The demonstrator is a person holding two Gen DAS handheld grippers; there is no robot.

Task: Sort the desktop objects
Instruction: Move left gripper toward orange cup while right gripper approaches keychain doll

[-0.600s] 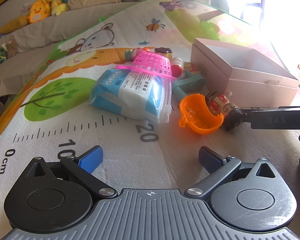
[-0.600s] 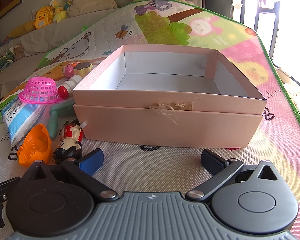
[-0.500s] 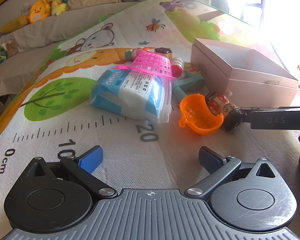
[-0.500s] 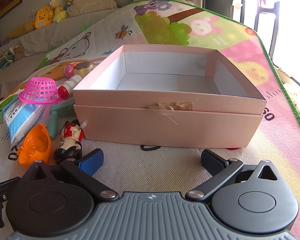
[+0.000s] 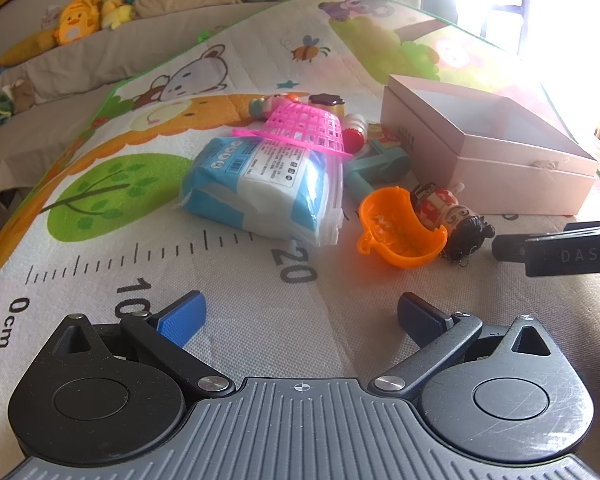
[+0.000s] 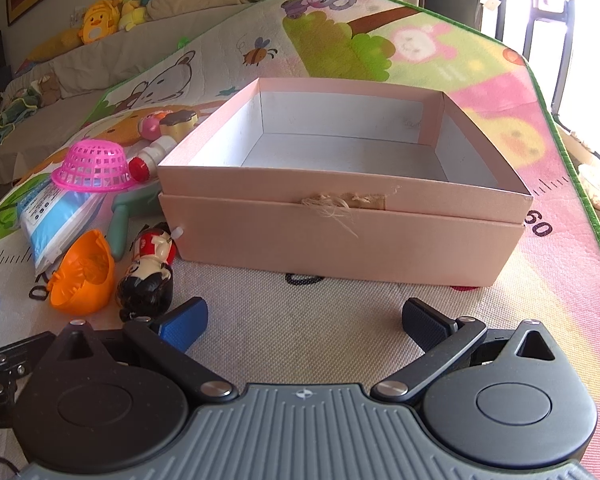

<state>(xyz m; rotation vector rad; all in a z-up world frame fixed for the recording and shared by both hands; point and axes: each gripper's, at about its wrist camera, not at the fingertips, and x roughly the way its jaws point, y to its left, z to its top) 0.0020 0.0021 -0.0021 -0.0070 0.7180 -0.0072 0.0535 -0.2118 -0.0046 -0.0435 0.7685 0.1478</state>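
Note:
An open pink box (image 6: 340, 224) (image 5: 488, 148) stands on the play mat, empty inside. Left of it lies a pile: a blue-white tissue pack (image 5: 260, 184) (image 6: 48, 216) with a pink basket (image 5: 300, 128) (image 6: 94, 166) upside down on it, an orange cup (image 5: 400, 232) (image 6: 84, 276) on its side, a doll figure (image 5: 448, 212) (image 6: 150, 264), a teal toy (image 5: 376, 168) (image 6: 124, 212), a red-capped bottle (image 6: 148, 160). My left gripper (image 5: 300, 320) is open and empty, short of the pile. My right gripper (image 6: 304, 320) is open and empty in front of the box.
Two more small toys (image 5: 296, 102) lie behind the basket. Part of the right gripper's body (image 5: 560, 248) reaches in at the right of the left wrist view. A sofa with plush toys (image 5: 88, 20) runs along the back. A bright window is at the right.

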